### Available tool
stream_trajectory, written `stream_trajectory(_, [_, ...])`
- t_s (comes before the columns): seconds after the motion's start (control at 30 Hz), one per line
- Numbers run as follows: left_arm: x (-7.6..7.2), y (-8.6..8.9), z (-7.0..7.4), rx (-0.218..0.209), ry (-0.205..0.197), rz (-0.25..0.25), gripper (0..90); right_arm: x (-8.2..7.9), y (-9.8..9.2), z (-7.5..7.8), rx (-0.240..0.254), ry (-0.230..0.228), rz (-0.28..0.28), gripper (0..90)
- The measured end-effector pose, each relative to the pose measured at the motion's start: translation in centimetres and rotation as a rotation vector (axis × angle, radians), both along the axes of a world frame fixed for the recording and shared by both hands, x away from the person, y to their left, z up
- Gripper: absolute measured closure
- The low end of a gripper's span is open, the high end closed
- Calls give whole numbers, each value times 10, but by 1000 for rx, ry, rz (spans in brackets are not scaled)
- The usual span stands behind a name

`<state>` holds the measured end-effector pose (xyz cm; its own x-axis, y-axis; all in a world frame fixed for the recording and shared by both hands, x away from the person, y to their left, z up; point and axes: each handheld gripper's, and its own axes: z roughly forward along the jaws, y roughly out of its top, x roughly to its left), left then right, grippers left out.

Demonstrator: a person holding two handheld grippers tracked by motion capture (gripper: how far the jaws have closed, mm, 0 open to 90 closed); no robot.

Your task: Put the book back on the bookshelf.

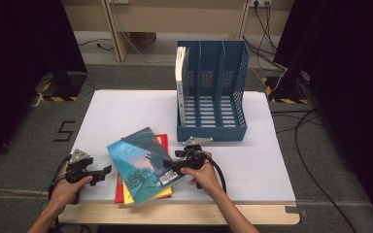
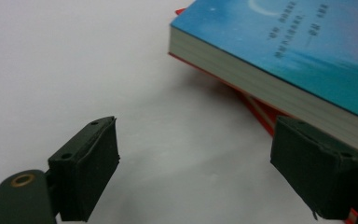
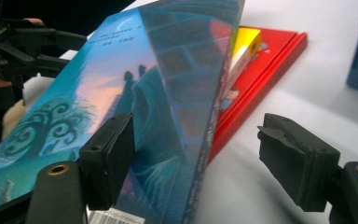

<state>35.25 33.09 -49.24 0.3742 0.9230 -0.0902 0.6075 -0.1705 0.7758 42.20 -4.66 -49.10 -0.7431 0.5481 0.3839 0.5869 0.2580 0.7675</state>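
Note:
A blue-covered book (image 1: pixel 138 160) lies askew on top of a yellow book (image 1: pixel 156 195) and a red book (image 1: pixel 120 191) near the table's front edge. My right gripper (image 1: pixel 169 167) is at the blue book's right side and open. In the right gripper view the blue book (image 3: pixel 121 70) has its spine edge between the jaws of that gripper (image 3: pixel 196 121): one jaw is over the cover, the other stands apart above the white top. My left gripper (image 1: pixel 104 172) is open just left of the stack. In its own view that gripper (image 2: pixel 196 128) has bare table between its jaws, beside the page edge of the blue book (image 2: pixel 284 42).
A blue three-slot file rack (image 1: pixel 213 131) stands behind the books, with one white book (image 1: pixel 180 68) upright in its left slot. The white table top (image 1: pixel 257 165) ends in a wooden front edge (image 1: pixel 199 213). Cables lie on the floor at the right.

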Motion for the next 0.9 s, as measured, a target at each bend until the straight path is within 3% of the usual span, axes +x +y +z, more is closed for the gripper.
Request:
stream_trajectory(0.13, [-3,-11,1,-13,6,-36,147,0,0,0,3,6,0,277])
stream_trajectory(0.17, [-4,-13,1,7,1,-36,151,0,0,0,2,2,5,277])
stream_trajectory(0.33, [-5,-14,2,-8,15,-32,160,0,2,-2,12,21,21,275])
stream_trajectory(0.5, [-6,-17,4,20,0,-27,162,0,4,-2,19,26,35,278])
stream_trajectory(0.6, [-4,-25,5,4,-6,-33,245,-1,5,-3,25,40,55,279])
stream_trajectory(0.67, [-1,-33,5,30,-23,-41,276,-2,7,-4,18,44,50,220])
stream_trajectory(0.73, [1,-36,6,44,-32,-46,274,-1,6,-3,6,44,42,210])
stream_trajectory(0.9, [3,-34,4,25,-17,-35,228,-4,2,0,-8,41,36,242])
